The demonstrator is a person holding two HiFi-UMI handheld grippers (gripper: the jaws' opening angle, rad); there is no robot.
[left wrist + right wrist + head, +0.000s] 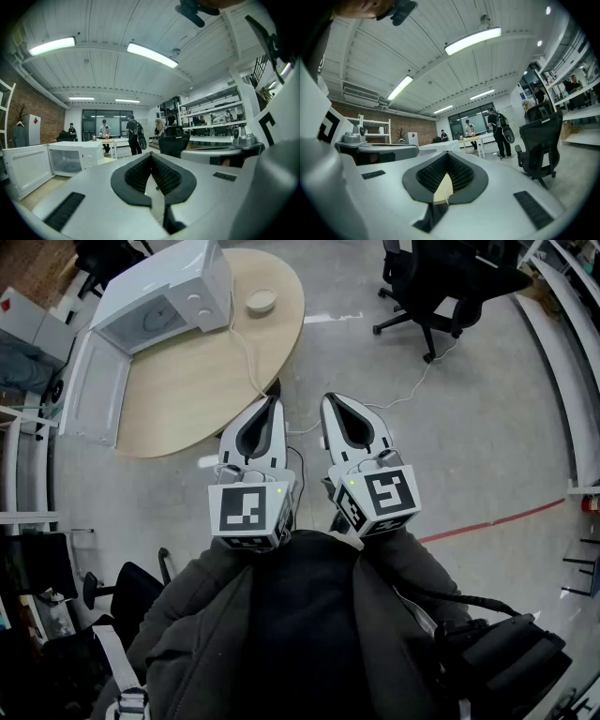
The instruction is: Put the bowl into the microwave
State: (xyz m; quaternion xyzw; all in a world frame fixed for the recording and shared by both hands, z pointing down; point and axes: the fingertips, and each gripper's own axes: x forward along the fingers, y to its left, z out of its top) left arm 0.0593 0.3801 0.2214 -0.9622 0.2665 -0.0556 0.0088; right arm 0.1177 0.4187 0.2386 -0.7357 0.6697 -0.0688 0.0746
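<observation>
I'm standing over a grey floor (pixel 469 427). I'm holding the left gripper (pixel 273 405) and right gripper (pixel 331 401) level and side by side, jaws pinched together, empty. Far left, the bowl (pixel 261 302) is sitting mouth-up on the table (pixel 206 381), just right of the open-doored microwave (pixel 178 282).

My right gripper (pixel 448 154) points level, jaws pressed together with nothing between them. Reading from the jaw tips, an office chair (pixel 539 147) stands at three o'clock. A person with a backpack (pixel 499 129) stands beside a table (pixel 476 137) at two. The left gripper (pixel 377 151) sits at nine, and a ceiling light (pixel 472 40) is at twelve.
</observation>
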